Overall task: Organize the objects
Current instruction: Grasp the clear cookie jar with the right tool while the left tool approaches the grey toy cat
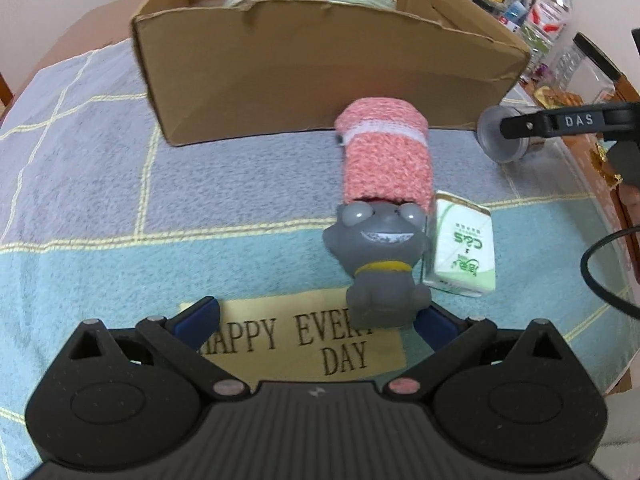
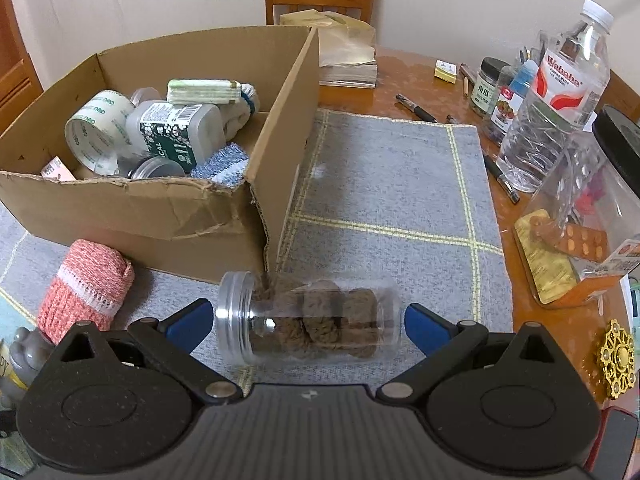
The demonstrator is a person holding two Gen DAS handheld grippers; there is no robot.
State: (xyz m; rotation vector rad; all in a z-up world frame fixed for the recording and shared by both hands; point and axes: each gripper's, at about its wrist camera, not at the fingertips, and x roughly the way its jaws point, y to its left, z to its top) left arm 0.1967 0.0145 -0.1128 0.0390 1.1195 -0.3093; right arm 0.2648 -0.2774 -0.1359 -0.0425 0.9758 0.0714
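Now, left gripper (image 1: 316, 318): jaws apart, grey rubber grinning figurine (image 1: 378, 264) just beside its right finger.
Right gripper (image 2: 308, 322): jaws spread around clear plastic jar (image 2: 308, 318) lying sideways on grey checked mat (image 2: 384, 184).
Brown cardboard box (image 2: 160, 216): just beyond.

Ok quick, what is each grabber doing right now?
Left gripper: open, holding nothing; the grey toy stands by its right finger.
Right gripper: open around the clear jar, not gripping.
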